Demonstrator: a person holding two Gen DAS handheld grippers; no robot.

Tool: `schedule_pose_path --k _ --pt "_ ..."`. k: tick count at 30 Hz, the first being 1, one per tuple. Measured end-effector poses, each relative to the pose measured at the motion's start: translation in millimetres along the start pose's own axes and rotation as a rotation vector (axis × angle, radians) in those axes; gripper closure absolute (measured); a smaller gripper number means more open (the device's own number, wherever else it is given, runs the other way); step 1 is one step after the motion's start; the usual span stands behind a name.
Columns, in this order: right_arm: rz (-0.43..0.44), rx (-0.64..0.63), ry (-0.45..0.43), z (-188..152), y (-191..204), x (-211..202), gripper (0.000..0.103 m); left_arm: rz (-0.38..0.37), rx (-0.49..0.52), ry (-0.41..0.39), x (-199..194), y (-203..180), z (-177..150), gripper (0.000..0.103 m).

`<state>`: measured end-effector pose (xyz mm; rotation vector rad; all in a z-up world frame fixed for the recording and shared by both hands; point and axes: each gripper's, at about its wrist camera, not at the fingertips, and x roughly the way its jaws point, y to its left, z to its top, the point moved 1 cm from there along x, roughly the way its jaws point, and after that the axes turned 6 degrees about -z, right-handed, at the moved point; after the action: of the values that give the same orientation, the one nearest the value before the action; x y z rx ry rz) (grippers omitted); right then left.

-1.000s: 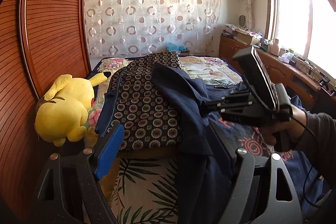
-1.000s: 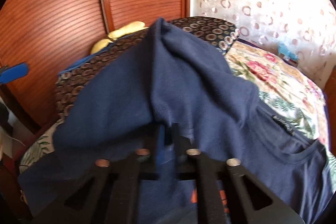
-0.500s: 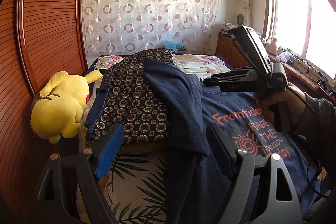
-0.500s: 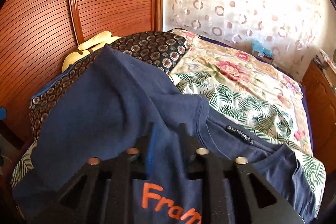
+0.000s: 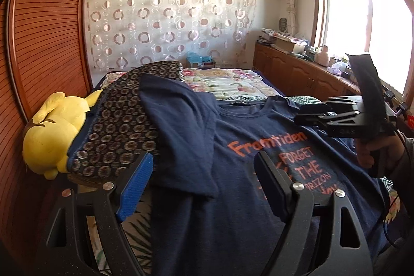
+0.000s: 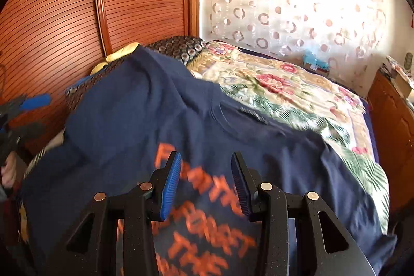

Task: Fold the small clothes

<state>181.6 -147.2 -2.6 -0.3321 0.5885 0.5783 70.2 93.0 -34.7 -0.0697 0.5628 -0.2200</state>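
Step in hand: spreading the navy T-shirt (image 5: 233, 136) flat, print side up, ahead of the first fold. No fold is made yet, by the look of it.

Garment pos.: shirt lies across the near part of the bed (image 6: 297, 95), collar toward the far end. Its sleeve on the wardrobe side is draped up over the patterned pillow (image 5: 116, 126), beside the yellow plush toy (image 5: 51, 136). That side is ridged, not flat.

Left gripper (image 5: 201, 185): jaws spread wide, low over the shirt's near edge. Nothing between the pads (image 5: 134, 188); cloth lies under them only.

Right gripper (image 6: 204, 180): jaws opening, approx. half spread, above the orange chest print. No cloth is pinched between them. In the left wrist view it hangs clear above the shirt, held by a hand (image 5: 375, 149).

Next move calls for:
1. Bring one gripper to the raised sleeve or shoulder seam.
2. Pinch one cloth layer only, not the pillow cover.
3. Pull the sleeve off the pillow, lay flat.
4. Check the hem end, which is out of view.

Risk: dragging may bunch the body again.
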Motion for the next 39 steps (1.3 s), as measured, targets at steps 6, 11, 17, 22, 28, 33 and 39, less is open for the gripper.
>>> schedule_pose_path --k 6,11,17,22,28,33,39 --pt "-0.026 0.040 -0.041 -33.9 -6.8 -55.3 0.058 -0.032 0.024 0.024 14.2 -26.5 -2.8 0.022" --pt "-0.099 0.111 -0.052 -72.1 -31.8 -90.8 0.045 -0.065 0.050 0.057 26.6 -48.6 -8.5 0.022" --pt "-0.236 0.204 0.036 -121.6 -77.3 -105.8 0.045 -0.087 0.064 0.106 44.0 -60.9 -14.5 0.022" --pt "-0.313 0.287 0.093 -144.5 -110.2 -112.9 0.045 -0.091 0.072 0.164 62.8 -68.1 -20.1 0.022" --pt "-0.331 0.368 0.160 -157.9 -128.9 -106.4 0.045 -0.091 0.088 0.224 79.5 -71.8 -22.5 0.022" --pt "-0.306 0.403 0.186 -156.4 -131.9 -104.2 0.045 -0.088 0.088 0.263 92.3 -73.8 -24.7 0.022" --pt "-0.317 0.391 0.197 -146.9 -140.8 -99.9 0.045 -0.077 0.094 0.303 102.6 -73.7 -30.6 0.022"
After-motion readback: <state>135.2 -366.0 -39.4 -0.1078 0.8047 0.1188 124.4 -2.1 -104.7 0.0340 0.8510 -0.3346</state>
